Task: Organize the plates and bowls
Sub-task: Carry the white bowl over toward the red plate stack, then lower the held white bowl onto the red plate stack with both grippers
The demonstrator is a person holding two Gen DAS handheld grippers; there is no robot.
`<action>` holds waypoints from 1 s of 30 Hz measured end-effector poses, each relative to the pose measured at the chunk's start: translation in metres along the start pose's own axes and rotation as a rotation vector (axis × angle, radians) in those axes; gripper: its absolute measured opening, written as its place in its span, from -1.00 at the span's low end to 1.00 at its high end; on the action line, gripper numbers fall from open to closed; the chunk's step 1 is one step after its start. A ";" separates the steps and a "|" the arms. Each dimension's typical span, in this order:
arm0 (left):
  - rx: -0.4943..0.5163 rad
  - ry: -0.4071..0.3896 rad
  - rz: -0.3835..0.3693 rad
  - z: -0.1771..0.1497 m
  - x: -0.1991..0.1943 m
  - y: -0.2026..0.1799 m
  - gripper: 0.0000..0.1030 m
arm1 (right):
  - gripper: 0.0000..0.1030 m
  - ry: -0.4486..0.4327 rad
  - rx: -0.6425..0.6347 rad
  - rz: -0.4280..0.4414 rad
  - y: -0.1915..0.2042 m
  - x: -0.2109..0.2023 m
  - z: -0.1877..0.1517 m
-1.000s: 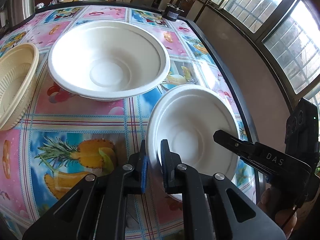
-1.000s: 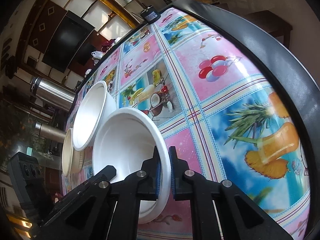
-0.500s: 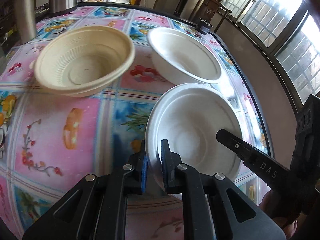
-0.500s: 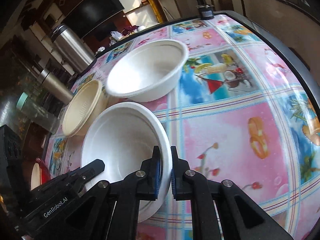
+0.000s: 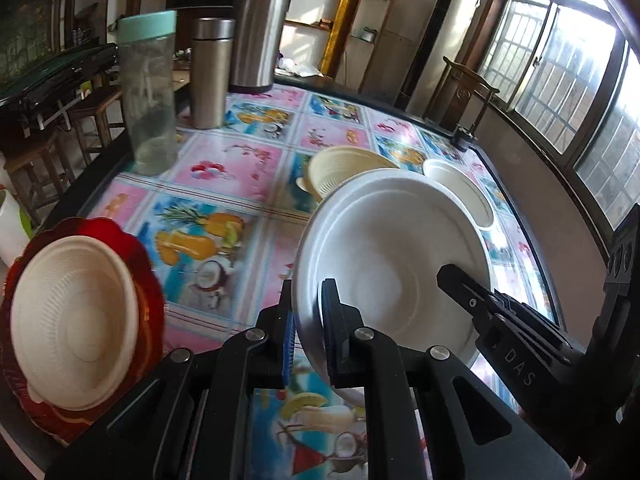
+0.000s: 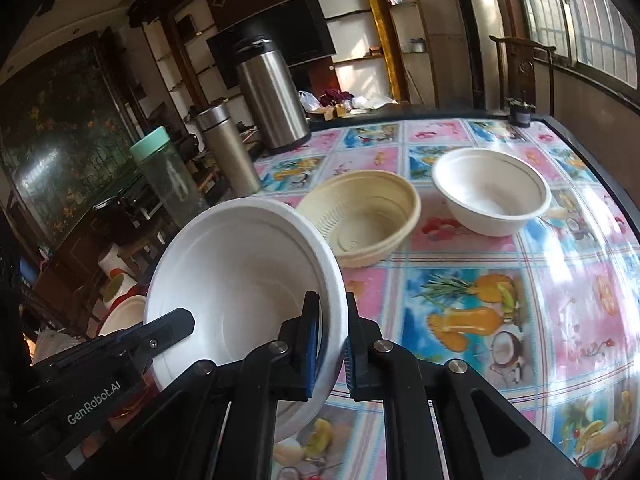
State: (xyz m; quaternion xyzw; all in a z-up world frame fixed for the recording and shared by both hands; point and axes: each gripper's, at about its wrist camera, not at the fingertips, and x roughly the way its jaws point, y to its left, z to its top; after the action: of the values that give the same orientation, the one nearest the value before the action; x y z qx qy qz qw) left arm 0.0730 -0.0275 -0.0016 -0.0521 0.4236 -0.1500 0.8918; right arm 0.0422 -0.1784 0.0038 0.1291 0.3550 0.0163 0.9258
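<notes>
A shallow white plate [image 5: 392, 264] [image 6: 240, 272] hangs tilted above the fruit-print table, held at opposite rims. My left gripper [image 5: 306, 320] is shut on its near-left rim, and my right gripper [image 6: 330, 344] is shut on its right rim. Each wrist view also shows the other gripper's finger across the plate. A cream plate [image 5: 80, 320] rests on a red scalloped plate [image 5: 148, 264] at the table's near-left edge. Farther back stand a ribbed cream bowl [image 6: 368, 216] and a deep white bowl [image 6: 492, 196].
A glass jar with a teal lid [image 5: 148, 92], a steel flask [image 5: 210, 72] and a large steel thermos [image 5: 258, 32] stand along the far left of the table. The black table rim [image 6: 600, 176] curves on the right. Stools and a chair surround it.
The white plate has come up off the table and travelled left with both grippers. The cream plate on the red plate has come into the left wrist view.
</notes>
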 end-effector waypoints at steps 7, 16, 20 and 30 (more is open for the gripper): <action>-0.065 -0.093 0.023 -0.006 -0.048 0.055 -0.80 | -0.78 -0.049 -0.111 0.016 0.077 -0.018 -0.004; -0.122 -0.159 0.046 -0.013 -0.076 0.102 -0.79 | -0.78 -0.086 -0.197 0.029 0.141 -0.028 -0.013; -0.145 -0.171 0.053 -0.016 -0.083 0.116 -0.79 | -0.78 -0.091 -0.220 0.036 0.158 -0.029 -0.016; -0.184 -0.196 0.075 -0.023 -0.092 0.141 -0.79 | -0.78 -0.093 -0.257 0.054 0.186 -0.025 -0.024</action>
State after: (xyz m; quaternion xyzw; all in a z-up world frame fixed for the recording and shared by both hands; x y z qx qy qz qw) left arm 0.0320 0.1357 0.0212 -0.1324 0.3483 -0.0711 0.9253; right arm 0.0191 0.0038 0.0489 0.0197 0.3031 0.0804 0.9493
